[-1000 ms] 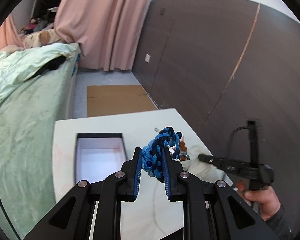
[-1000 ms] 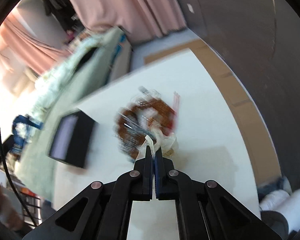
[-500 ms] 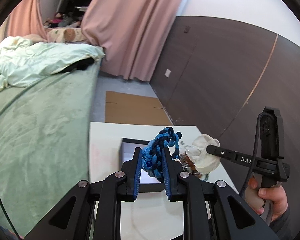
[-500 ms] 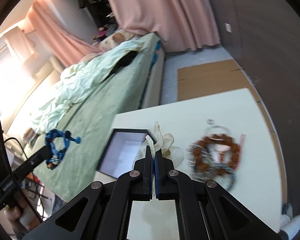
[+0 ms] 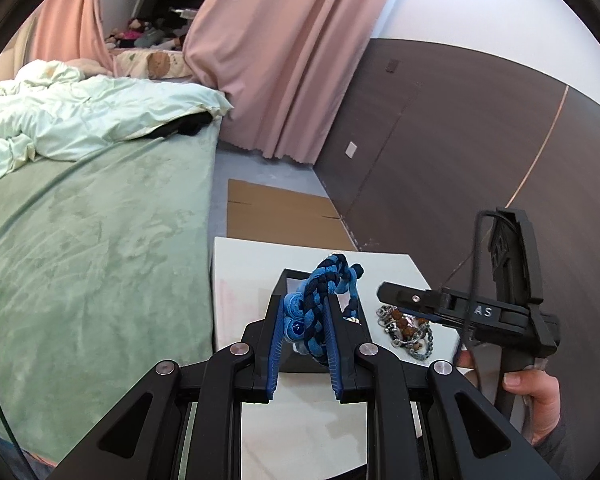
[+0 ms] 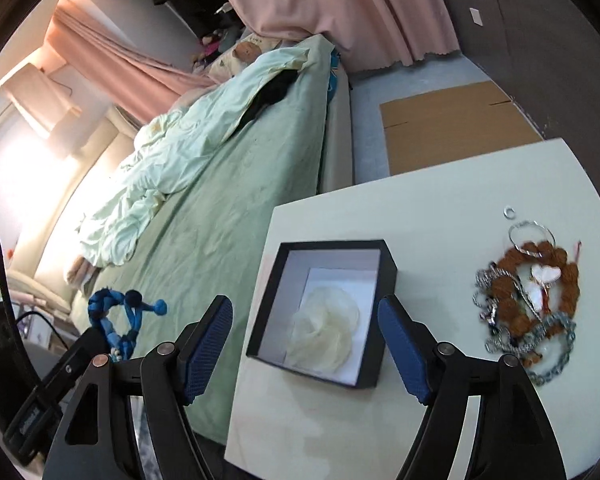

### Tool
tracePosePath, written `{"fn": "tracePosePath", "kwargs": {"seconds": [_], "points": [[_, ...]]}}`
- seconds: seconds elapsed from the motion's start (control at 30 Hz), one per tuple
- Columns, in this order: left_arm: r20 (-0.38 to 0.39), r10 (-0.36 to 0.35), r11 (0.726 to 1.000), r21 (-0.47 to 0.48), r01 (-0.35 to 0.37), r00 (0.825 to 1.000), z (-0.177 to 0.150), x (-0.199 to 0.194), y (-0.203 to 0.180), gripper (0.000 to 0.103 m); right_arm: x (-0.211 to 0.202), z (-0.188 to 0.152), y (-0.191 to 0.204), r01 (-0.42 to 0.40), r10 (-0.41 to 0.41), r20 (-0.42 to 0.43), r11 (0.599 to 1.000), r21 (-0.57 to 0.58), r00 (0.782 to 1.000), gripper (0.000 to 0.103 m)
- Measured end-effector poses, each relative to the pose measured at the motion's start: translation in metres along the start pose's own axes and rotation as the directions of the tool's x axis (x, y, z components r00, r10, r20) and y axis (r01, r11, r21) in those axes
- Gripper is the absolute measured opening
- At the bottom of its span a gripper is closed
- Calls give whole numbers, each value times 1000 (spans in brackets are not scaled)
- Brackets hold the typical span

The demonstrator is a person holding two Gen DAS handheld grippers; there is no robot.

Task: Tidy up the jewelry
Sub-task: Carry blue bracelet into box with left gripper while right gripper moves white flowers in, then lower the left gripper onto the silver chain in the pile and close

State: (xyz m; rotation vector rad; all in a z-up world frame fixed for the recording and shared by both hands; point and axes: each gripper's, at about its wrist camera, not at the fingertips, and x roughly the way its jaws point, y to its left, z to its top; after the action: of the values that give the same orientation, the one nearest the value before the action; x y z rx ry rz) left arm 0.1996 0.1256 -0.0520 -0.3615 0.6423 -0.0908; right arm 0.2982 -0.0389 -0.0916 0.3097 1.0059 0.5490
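- Since a second ago the right gripper (image 6: 305, 350) has opened wide and let go of the pale fabric flower (image 6: 325, 334), which now lies inside the box; half a second back it was shut on that flower above the table. The left gripper has swung from over the table to out over the bed side.
- Table (image 6: 440, 208): white, with the green bed (image 6: 204, 216) along its left edge and flat cardboard (image 6: 456, 128) on the floor past its far edge.
- Box (image 6: 387, 276): black with a white lining, lidless, near the table's left edge, about midway along it. The flower rests on a white pad in its near half. It is the only piece in there that I can see.
- Left gripper (image 5: 305, 334): closed on the blue braided bracelet (image 5: 320, 292), whose loop and knotted ends stick up past the fingertips. In the right wrist view it hangs off the table's left side, over the bed, not yet above the box.
- Jewelry pile (image 6: 528, 296): near the table's right edge, well apart from the box. It holds brown beads, silver chains, a white butterfly piece (image 6: 544, 280) and a thin bangle, all tangled together.
- Small ring (image 6: 509, 212): lying alone just beyond the pile.
- Progress, as I judge it: early. One item is boxed, one is in hand and likely goes in next, and the whole pile plus the ring is left.
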Motion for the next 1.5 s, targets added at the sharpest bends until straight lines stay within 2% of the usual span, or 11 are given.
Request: {"fn": "tracePosePath", "kwargs": {"seconds": [0.27,0.57,0.67,0.73,0.8,0.87,1.0,1.3,1.37,1.5], "points": [[-37,-27,998,47,29,999,-4,21,-18,21,-48,-23,-37,30,-35,75,997,72,997,76],[-108,-14,996,87,23,994,-4,70,-40,21,-91,-38,-82,89,-103,113,989,122,988,76],[-134,74,992,107,-60,988,0,86,-41,37,-101,-43,-100,111,-129,117,983,149,985,76],[-164,75,995,75,-63,984,2,94,-35,76,-106,-47,-110,122,-143,120,978,169,982,76],[-144,67,997,46,-61,987,2,92,-32,87,-112,-51,-123,124,-150,123,974,192,981,76],[-129,66,997,42,-61,990,3,88,-32,87,-116,-55,-134,129,-157,125,970,208,980,76],[-150,59,997,50,-52,987,1,94,-42,87,-127,-59,-154,130,-168,138,960,247,976,76],[-199,-19,992,115,43,980,-12,118,-90,86,-143,-64,-174,122,-175,171,951,283,970,76],[-208,-32,988,140,63,978,-16,123,-103,82,-147,-66,-182,116,-174,177,948,295,969,76],[-248,-52,979,177,98,967,-22,140,-127,66,-152,-69,-191,110,-173,188,946,304,967,76]]}}
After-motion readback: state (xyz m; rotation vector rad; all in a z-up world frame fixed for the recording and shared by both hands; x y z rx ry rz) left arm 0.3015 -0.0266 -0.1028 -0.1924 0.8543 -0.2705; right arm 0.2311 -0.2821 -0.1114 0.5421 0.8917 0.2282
